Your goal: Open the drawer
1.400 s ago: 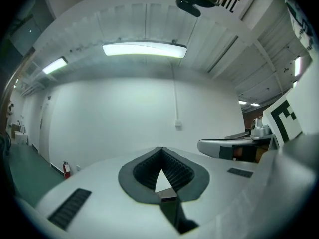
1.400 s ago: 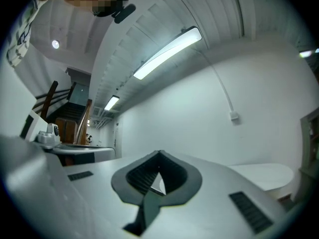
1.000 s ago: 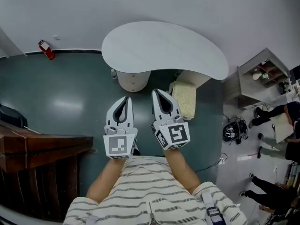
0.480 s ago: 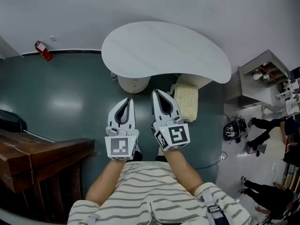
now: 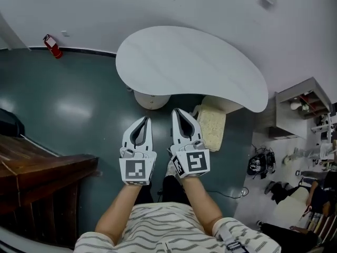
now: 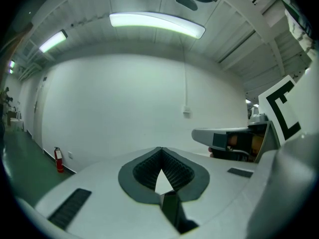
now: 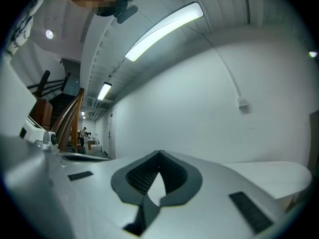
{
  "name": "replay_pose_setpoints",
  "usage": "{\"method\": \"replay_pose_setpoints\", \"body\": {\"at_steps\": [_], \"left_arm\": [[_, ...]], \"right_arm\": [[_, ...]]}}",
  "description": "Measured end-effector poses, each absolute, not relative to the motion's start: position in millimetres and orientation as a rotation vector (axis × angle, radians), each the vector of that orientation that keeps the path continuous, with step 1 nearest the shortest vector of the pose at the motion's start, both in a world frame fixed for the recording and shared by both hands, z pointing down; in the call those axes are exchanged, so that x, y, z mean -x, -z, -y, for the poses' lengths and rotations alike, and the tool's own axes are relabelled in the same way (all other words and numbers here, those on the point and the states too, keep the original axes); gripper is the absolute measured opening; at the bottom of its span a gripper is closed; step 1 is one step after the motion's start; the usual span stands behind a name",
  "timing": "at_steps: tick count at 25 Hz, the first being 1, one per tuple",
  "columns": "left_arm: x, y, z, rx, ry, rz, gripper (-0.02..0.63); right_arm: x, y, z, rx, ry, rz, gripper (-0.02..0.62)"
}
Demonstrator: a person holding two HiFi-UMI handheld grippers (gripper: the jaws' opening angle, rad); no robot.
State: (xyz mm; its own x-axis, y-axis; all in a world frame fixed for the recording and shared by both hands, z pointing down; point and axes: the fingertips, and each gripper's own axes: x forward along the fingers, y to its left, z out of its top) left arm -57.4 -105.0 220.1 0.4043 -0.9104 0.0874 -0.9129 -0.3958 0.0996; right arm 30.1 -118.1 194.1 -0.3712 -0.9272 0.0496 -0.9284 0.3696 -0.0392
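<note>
Under the white table (image 5: 189,67), in the head view, a cream cabinet (image 5: 211,126) that probably holds the drawer stands just ahead and right of the right gripper (image 5: 179,114). This puts it nearer that hand than the left gripper (image 5: 144,121), though no drawer front shows. The left gripper view has its jaws pressed together on nothing, facing bare wall (image 6: 124,108), and the right gripper view shows jaws likewise closed and empty, with the tabletop ahead to their right.
</note>
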Motion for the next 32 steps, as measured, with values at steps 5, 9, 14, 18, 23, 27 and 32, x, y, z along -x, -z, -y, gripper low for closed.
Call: {"method": "replay_pose_setpoints", "body": {"at_steps": [5,9,14,18,23,27,32], "left_arm": [[46,-256,120,-2.478,-0.069,1.653,0.006],[38,-288,136,-2.446,-0.077,1.663,0.006],[30,-328,152,-2.396,-0.063,1.677,0.006],[27,-362,157,-2.383,-0.089,1.672,0.006],[27,-398,164,-2.374,-0.115,1.665,0.007],[22,-431,171,-2.386,-0.138,1.658,0.008],[14,-464,180,-2.384,-0.141,1.666,0.006]], "right_arm": [[-39,-230,133,-1.721,-0.148,2.565,0.014],[-51,-267,149,-1.718,-0.192,2.553,0.014],[-66,-315,163,-1.737,-0.251,2.515,0.014],[-67,-357,168,-1.738,-0.3,2.495,0.014],[-63,-398,173,-1.737,-0.34,2.479,0.014],[-64,-429,175,-1.726,-0.356,2.476,0.014],[-66,-467,179,-1.704,-0.351,2.481,0.014]]}}
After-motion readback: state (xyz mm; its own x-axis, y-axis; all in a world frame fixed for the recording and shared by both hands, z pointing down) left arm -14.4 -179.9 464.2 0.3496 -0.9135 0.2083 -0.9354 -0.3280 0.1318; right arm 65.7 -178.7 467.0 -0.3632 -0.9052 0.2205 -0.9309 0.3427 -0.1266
